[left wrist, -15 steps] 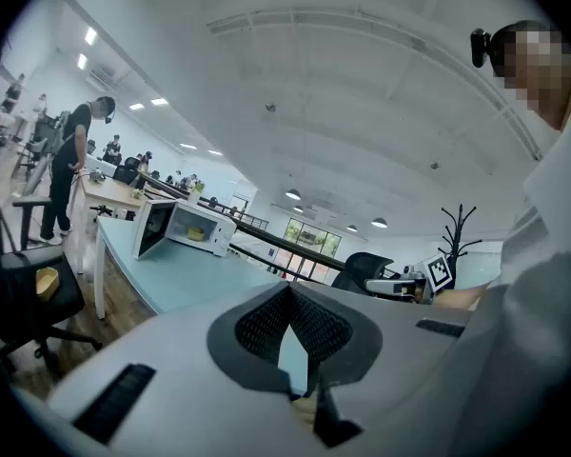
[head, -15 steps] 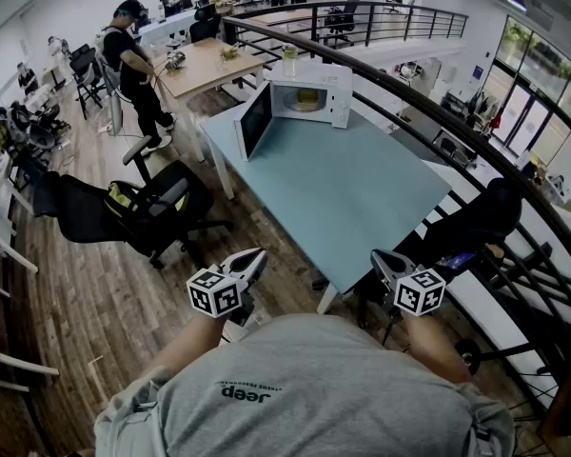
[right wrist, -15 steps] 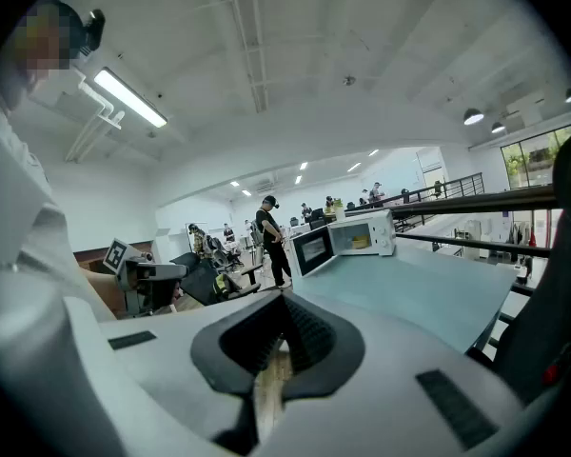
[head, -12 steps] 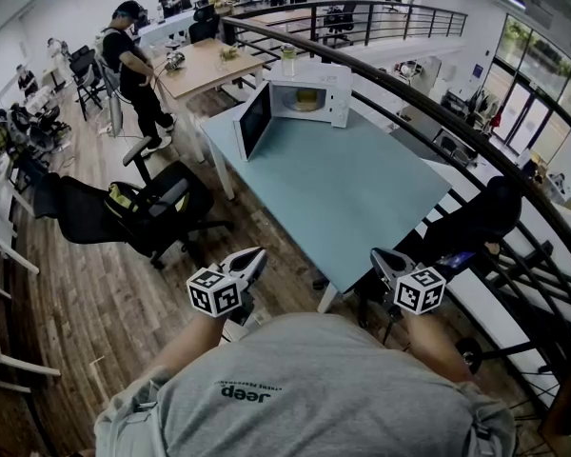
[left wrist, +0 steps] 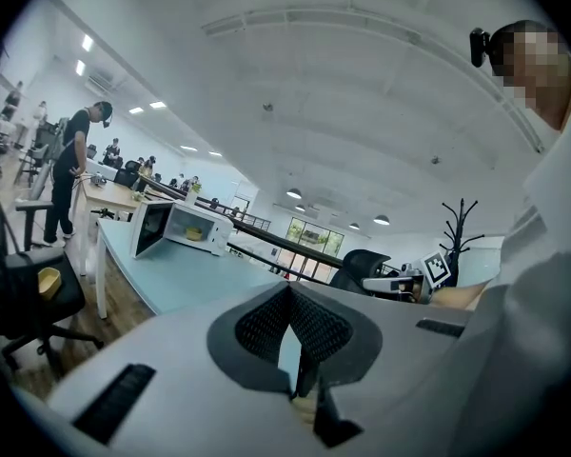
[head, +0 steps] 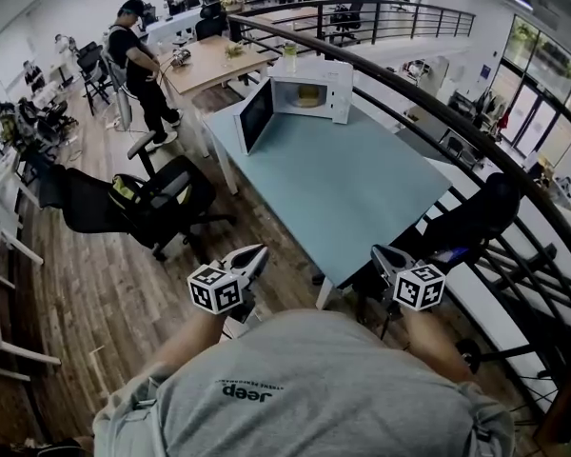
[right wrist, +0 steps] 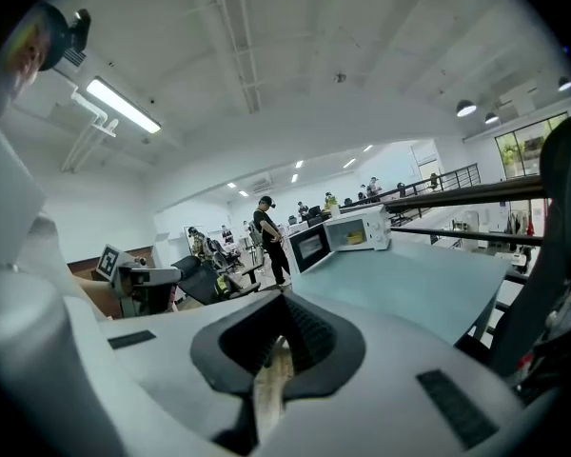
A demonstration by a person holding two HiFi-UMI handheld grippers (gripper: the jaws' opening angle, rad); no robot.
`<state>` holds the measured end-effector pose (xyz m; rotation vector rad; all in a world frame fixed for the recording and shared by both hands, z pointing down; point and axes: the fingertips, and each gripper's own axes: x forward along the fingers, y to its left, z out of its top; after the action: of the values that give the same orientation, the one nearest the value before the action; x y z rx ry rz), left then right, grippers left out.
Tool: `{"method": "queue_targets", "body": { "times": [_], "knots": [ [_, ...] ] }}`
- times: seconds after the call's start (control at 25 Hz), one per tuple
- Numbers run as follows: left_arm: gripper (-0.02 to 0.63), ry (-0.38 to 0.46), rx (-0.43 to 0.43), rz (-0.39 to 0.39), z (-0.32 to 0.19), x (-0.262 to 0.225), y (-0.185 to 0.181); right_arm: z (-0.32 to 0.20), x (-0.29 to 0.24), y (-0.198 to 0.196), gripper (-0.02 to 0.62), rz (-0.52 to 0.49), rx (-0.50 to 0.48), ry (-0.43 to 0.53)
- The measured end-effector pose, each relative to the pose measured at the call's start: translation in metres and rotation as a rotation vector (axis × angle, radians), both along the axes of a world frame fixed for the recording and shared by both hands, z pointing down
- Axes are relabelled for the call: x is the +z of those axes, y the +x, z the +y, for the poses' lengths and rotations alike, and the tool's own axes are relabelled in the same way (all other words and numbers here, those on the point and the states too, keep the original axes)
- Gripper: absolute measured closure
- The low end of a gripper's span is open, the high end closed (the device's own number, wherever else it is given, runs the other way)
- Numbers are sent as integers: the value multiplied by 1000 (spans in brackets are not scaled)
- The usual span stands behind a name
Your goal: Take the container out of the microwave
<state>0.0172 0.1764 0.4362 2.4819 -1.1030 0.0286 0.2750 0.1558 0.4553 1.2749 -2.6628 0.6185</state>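
We have not begun yet. The left gripper [head: 250, 257] and right gripper [head: 384, 259] are both closed and empty, near us. The small yellow container [head: 307, 94] sits in the open white microwave [head: 341, 86], far down the blue-green table [head: 352, 188]. Next we must step closer.

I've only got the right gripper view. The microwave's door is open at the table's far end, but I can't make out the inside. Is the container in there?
Observer: Yes, the head view shows a yellow container inside the microwave.
Operator: What about the left claw? Its jaws are out of my view.
Observer: Its own view shows the jaws together, nothing between them.
Operator: Where are both claws relative to the table?
Observer: From above, the right claw and the left flank the table's near corner, opposite the microwave's end.
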Motion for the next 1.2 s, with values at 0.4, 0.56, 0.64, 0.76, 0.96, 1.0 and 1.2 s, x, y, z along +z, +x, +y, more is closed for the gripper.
{"method": "queue_targets", "body": {
  "times": [0.4, 0.56, 0.64, 0.76, 0.96, 1.0, 1.2],
  "knots": [
    [600, -26, -24, -17, 31, 5, 47, 26, 4, 14, 578, 19, -117, 15],
    [600, -33, -34, -25, 41, 5, 64, 32, 5, 14, 578, 19, -164, 21],
    [600, -38, -41, -31, 45, 6, 69, 33, 5, 11, 578, 9, -186, 22],
    [600, -51, -53, -40, 50, 9, 71, 34, 7, 6, 578, -2, -213, 21],
    [600, -66, -81, -33, 43, 16, 55, 23, 14, -6, 578, -4, -230, 9],
    [600, -68, -83, -29, 38, 17, 51, 18, 15, -9, 578, -3, -229, 7],
    [600, -66, -58, -6, 2, 28, 32, -15, 21, -28, 578, 8, -210, 5]
  ]
}}
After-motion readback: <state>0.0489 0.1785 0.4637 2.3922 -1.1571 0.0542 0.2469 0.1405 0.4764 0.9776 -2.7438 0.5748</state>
